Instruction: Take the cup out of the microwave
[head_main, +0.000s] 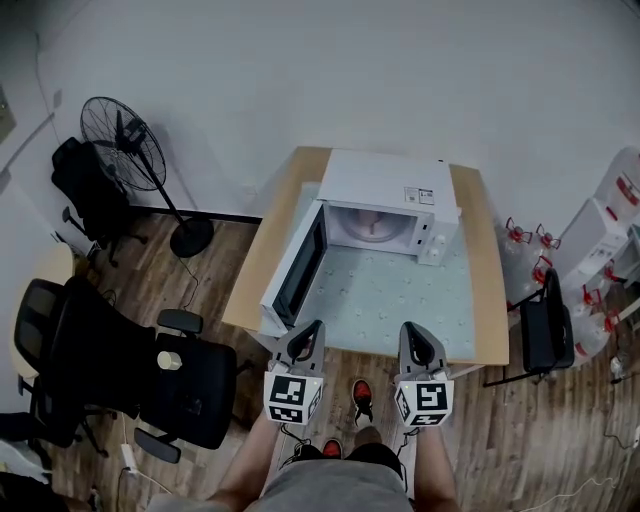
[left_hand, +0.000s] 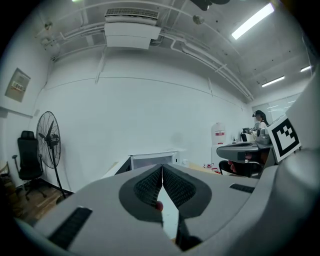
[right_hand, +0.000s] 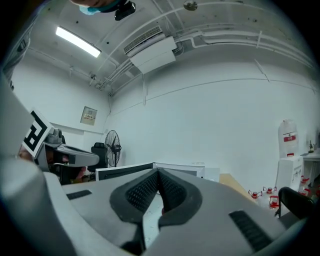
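Standing by at the near edge of the table, reach not yet begun. Left hand-held gripper: jaws together, nothing between them. Right hand-held gripper: same, pads meeting, empty. Both sit side by side just in front of the person, pointing roughly level toward the microwave.

Microwave sits at the far side of the table. Its door is swung wide open to the left. The cup is inside the cavity, near the middle and well apart from both tools. It shows small and pale; I cannot tell whether it has a handle.

The door is already open, so the step in hand is likely the reach in. To do it well:
- Part the jaws before entering the cavity, not inside it.
- The right tool looks like the better pick, since the door crowds the left side.
- Go in level and straight, clear of the cavity roof and frame.
- Close on the cup wall low down and keep it upright.
- Lift a touch, then draw straight back over the pale mat.
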